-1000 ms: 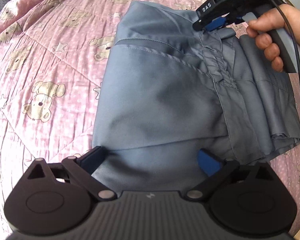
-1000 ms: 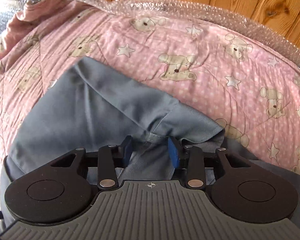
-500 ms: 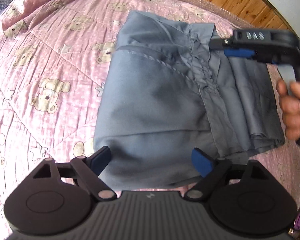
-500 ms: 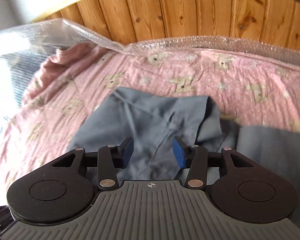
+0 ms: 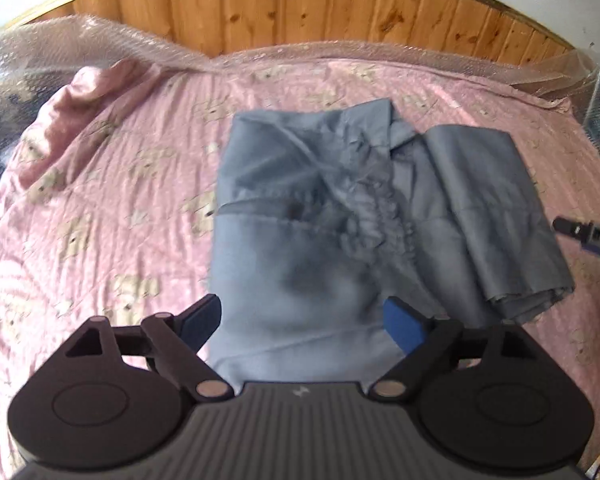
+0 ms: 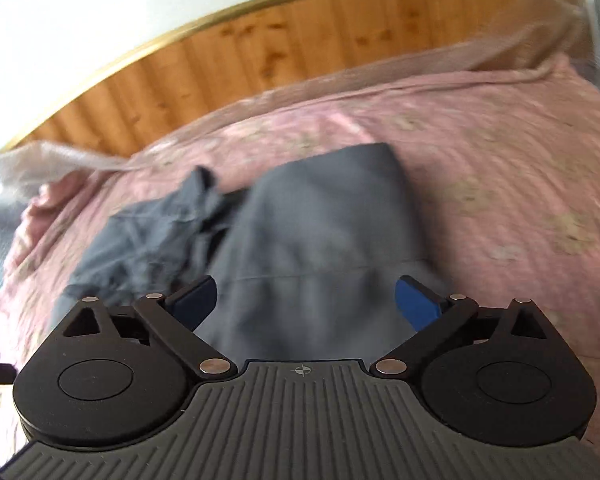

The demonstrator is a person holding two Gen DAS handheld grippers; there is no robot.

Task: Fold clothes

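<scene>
A grey-blue folded garment [image 5: 340, 220] lies on the pink bear-print bedspread [image 5: 100, 220], with a gathered seam down its middle and a folded part on its right. My left gripper [image 5: 302, 324] is open and empty above the garment's near edge. My right gripper [image 6: 306, 304] is open and empty, held above the near end of the same garment [image 6: 312, 232]. The right gripper's tip [image 5: 588, 236] shows at the right edge of the left wrist view, clear of the cloth.
A wooden headboard [image 5: 300, 4] stands behind the bed, with bubble wrap [image 5: 60, 48] along the far edge. The bedspread [image 6: 500, 184] spreads wide around the garment. A bunched pink fold [image 5: 88, 92] lies at the far left.
Both grippers have pulled back and up from the garment. The right gripper let go of the cloth and opened wide, then swung to the garment's right end. The garment lies still.
</scene>
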